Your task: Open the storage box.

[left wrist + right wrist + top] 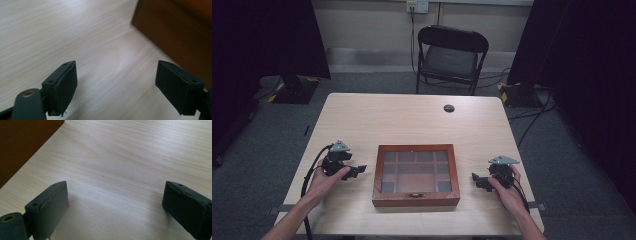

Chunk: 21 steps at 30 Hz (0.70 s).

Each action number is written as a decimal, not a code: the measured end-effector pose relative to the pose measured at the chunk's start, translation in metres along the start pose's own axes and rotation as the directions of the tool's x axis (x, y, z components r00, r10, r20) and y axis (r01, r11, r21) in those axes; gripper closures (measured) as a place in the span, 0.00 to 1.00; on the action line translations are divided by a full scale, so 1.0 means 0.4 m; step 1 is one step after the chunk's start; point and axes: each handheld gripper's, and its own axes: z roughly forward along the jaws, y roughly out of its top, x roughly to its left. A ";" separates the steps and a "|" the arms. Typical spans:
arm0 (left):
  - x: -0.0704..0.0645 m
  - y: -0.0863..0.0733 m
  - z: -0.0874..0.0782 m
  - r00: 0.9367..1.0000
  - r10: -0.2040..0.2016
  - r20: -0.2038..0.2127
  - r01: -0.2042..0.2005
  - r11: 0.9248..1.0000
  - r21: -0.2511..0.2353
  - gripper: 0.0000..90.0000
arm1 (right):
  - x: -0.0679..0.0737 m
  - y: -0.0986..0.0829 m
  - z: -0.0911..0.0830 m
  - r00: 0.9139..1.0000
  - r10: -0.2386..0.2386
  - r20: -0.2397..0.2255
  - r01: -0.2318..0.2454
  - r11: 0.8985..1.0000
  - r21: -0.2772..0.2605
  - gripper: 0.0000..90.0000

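Two gaping claws (359, 170) (475, 178), rectangular wooden box (416, 196)

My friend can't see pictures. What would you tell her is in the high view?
A closed wooden box with a glass lid sits at the near edge of a pale wooden table. A person's hands hold the left gripper and the right gripper on either side of it, jaws open, touching nothing. A black folding chair stands beyond the table.

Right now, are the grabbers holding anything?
No. The left gripper and the right gripper are both open over bare table, one on each side of the wooden box, not touching it.
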 end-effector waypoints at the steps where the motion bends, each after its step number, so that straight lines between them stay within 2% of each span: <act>1: -0.005 0.006 -0.007 1.000 0.009 -0.005 -0.009 1.000 -0.019 0.23 | 0.000 0.000 0.000 1.000 0.000 0.000 0.000 1.000 0.000 0.07; 2: -0.010 0.012 -0.015 1.000 0.015 0.000 -0.015 1.000 -0.025 0.23 | 0.000 0.000 0.000 1.000 0.000 0.000 0.000 1.000 0.000 0.07; 3: -0.015 0.017 -0.022 1.000 0.008 0.020 -0.007 1.000 -0.027 0.26 | 0.000 0.000 0.000 1.000 0.000 0.000 0.000 1.000 0.000 0.07; 4: -0.018 0.023 -0.028 0.999 0.018 0.034 -0.017 0.999 -0.033 0.27 | 0.000 0.000 0.000 1.000 0.000 0.000 0.000 1.000 0.000 0.07; 8: -0.041 0.038 -0.045 0.998 0.042 0.038 -0.040 0.998 -0.039 0.27 | 0.000 0.000 0.000 1.000 0.000 0.000 0.000 1.000 0.000 0.07; 11: -0.063 0.048 -0.055 0.997 0.045 0.059 -0.042 0.997 -0.061 0.29 | 0.000 0.000 0.000 1.000 0.000 0.000 0.000 1.000 0.000 0.07; 17: -0.105 0.072 -0.063 0.990 0.085 0.112 -0.078 0.994 -0.072 0.30 | 0.000 0.000 0.000 1.000 0.000 0.000 0.000 1.000 0.000 0.07; 21: -0.130 0.081 -0.065 0.984 0.094 0.151 -0.082 0.993 -0.083 0.31 | 0.000 0.000 0.000 1.000 -0.001 0.000 0.001 1.000 0.000 0.07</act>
